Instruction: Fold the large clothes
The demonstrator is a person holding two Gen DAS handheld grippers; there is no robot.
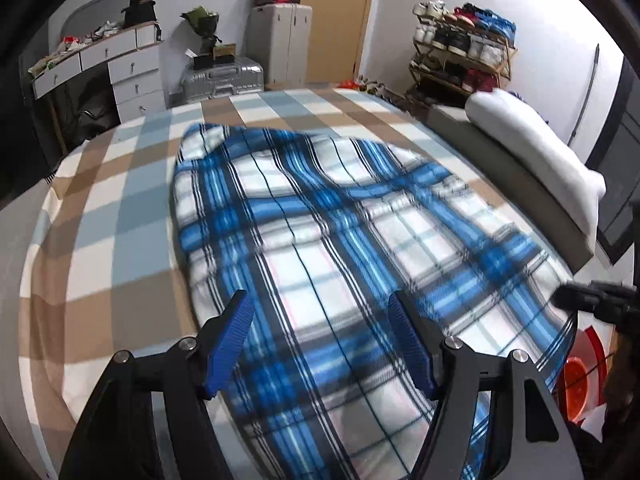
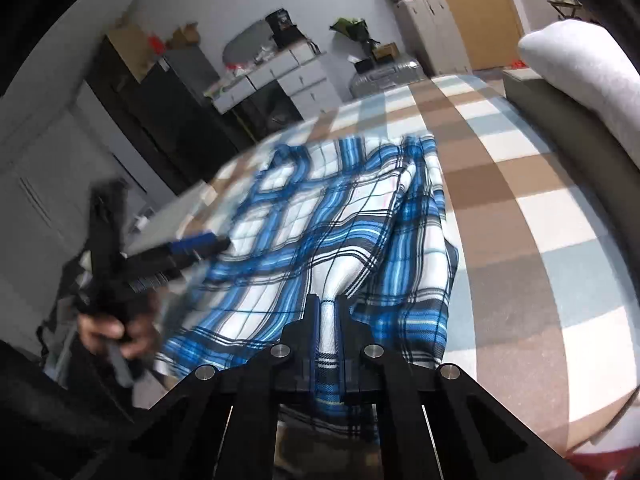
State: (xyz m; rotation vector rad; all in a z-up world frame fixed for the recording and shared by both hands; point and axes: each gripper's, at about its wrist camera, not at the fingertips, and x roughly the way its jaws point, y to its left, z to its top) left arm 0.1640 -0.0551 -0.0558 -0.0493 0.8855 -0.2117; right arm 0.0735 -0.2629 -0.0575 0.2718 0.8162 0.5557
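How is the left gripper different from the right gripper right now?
The left gripper has its jaws wide apart with nothing pinched; the right gripper is shut on a fold of the plaid shirt. The left gripper hovers over the shirt near its edge; the right gripper pulls the cloth up into a small peak. Both are black with blue pads and point down at the same shirt on the bed.

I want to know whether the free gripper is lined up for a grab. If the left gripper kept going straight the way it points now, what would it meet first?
Most likely the blue plaid garment spread on the checked bed cover. The left gripper stands open and points down over the cloth, with nothing between. Blur leaves the gap unclear.
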